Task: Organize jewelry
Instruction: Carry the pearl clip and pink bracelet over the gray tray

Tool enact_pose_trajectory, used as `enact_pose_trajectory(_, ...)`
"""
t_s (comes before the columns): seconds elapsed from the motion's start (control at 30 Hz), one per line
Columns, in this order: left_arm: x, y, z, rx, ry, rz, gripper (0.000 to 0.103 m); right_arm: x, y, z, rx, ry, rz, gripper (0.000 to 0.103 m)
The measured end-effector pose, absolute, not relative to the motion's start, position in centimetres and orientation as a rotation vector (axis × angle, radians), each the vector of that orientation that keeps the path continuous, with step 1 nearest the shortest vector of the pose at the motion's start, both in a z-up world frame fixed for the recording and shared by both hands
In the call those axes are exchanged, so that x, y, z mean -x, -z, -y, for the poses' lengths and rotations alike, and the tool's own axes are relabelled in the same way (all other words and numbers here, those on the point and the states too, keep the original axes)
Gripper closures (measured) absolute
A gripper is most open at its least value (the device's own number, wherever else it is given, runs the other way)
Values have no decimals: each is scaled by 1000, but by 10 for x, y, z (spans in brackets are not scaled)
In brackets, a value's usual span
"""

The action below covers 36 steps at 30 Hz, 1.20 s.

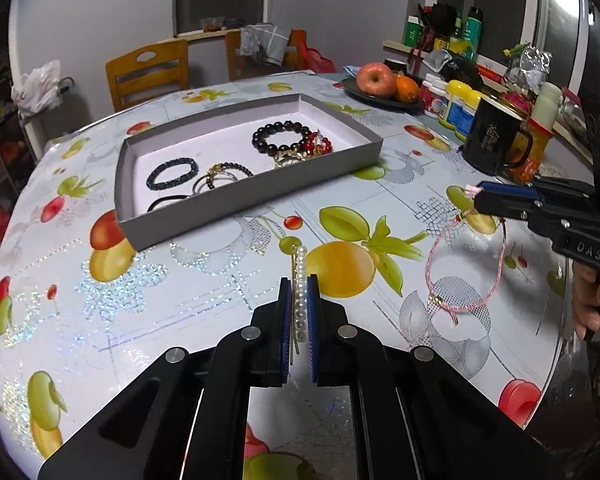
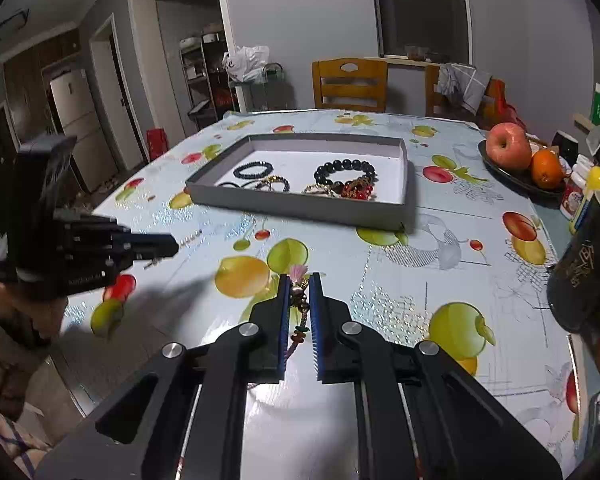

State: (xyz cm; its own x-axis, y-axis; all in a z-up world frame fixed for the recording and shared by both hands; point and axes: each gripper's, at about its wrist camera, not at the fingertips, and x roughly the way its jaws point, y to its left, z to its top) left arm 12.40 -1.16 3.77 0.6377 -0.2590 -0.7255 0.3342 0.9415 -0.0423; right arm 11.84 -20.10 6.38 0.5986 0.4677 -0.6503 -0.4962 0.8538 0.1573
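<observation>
A grey shallow box [image 1: 244, 194] [image 2: 300, 202] on the fruit-print table holds several bracelets, among them a black bead one [image 1: 278, 136] [image 2: 346, 170]. My left gripper [image 1: 299, 280] is shut on a white pearl hair clip [image 1: 300, 292], held above the table short of the box; in the right wrist view the left gripper [image 2: 176, 246] shows the clip's pearls at its tips. My right gripper [image 2: 301, 278] is shut on a pink cord bracelet [image 2: 300, 308]. In the left wrist view the right gripper [image 1: 476, 196] holds the pink cord bracelet [image 1: 466, 264], whose loop hangs down.
A dark plate [image 1: 364, 94] with an apple [image 1: 375, 77] and an orange stands at the back right. A black mug [image 1: 496, 142], jars and bottles crowd the right edge. Wooden chairs [image 2: 350, 84] stand behind the table. A person's hand [image 1: 594, 298] grips the right tool.
</observation>
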Motion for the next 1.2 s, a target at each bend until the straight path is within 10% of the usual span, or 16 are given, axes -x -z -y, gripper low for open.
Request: enact_pose_trajectory(1.2, -185, -99, -22, -65, 270, -722, 95, -196, -140, 147, 112, -593, -593, 94)
